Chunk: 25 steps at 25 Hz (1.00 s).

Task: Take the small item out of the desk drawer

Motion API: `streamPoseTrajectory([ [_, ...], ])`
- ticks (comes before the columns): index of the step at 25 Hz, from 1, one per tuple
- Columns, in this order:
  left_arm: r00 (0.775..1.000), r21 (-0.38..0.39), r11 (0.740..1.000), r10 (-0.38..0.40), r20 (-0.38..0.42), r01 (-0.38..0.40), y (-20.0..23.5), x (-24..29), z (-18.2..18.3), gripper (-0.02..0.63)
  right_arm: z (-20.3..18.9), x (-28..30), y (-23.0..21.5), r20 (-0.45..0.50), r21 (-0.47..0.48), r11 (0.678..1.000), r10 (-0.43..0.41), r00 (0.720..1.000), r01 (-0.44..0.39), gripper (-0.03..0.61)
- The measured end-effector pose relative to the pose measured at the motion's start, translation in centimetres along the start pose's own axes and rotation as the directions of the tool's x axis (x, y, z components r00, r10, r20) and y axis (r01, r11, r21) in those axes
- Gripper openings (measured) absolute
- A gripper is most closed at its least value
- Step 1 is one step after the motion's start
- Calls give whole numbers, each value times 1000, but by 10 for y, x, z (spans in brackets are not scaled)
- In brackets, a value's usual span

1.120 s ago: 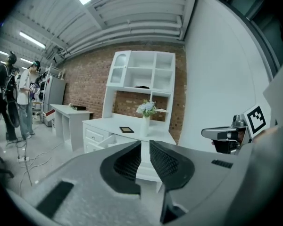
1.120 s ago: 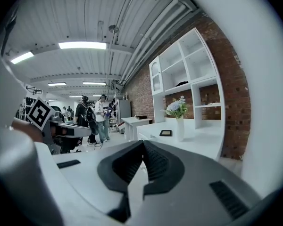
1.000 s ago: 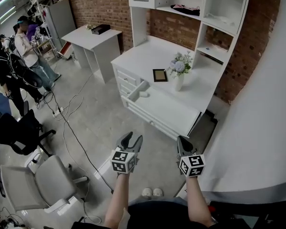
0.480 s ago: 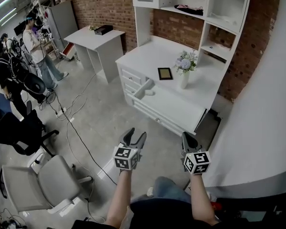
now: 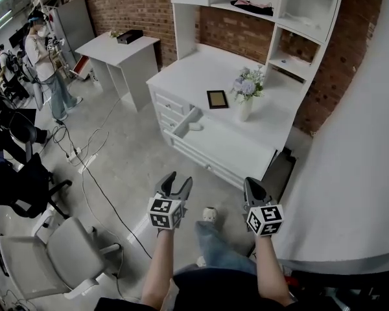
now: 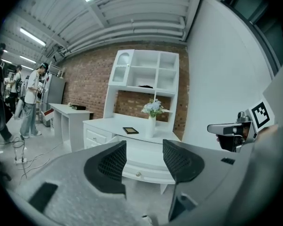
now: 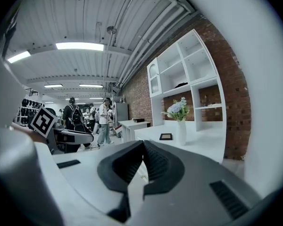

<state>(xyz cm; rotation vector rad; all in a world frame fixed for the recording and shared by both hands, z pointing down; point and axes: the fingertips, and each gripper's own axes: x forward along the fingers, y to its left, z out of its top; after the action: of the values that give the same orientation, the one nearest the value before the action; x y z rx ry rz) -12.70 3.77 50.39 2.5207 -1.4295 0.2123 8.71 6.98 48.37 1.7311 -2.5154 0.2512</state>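
Note:
Across the floor stands the white desk [image 5: 236, 144] with a hutch on top. Its upper left drawer [image 5: 179, 123] is pulled open, and a small pale item [image 5: 196, 127] lies inside. Both grippers hang low in the head view, well short of the desk. My left gripper [image 5: 178, 181] has its jaws spread wide with nothing between them; in the left gripper view this gripper [image 6: 144, 147] faces the desk front [image 6: 141, 166]. My right gripper [image 5: 251, 188] is shut and empty, its pads pressed together in the right gripper view [image 7: 143, 144].
A picture frame [image 5: 216, 99] and a vase of flowers [image 5: 245, 94] stand on the desktop. A second white table [image 5: 120, 47] is at the back left, with people [image 5: 45, 60] beyond it. Office chairs [image 5: 58, 254] and floor cables [image 5: 84, 164] lie to the left. A white wall [image 5: 356, 161] runs along the right.
The left jaws have spread wider. The person has stepped forward: a leg and a shoe now show between the grippers, and the view has shifted a little.

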Motion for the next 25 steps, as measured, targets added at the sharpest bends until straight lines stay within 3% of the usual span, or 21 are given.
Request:
streamPoseTrajectory([
  [16,997,-3,999,36,-65,-36,96,159,18,218,-4,199,-55,-80,22,996,82,993,-81,-2],
  [25,991,13,999,52,-121,-51,150,274,33,222,-13,324,-78,-178,55,986,164,970,-157,-2],
])
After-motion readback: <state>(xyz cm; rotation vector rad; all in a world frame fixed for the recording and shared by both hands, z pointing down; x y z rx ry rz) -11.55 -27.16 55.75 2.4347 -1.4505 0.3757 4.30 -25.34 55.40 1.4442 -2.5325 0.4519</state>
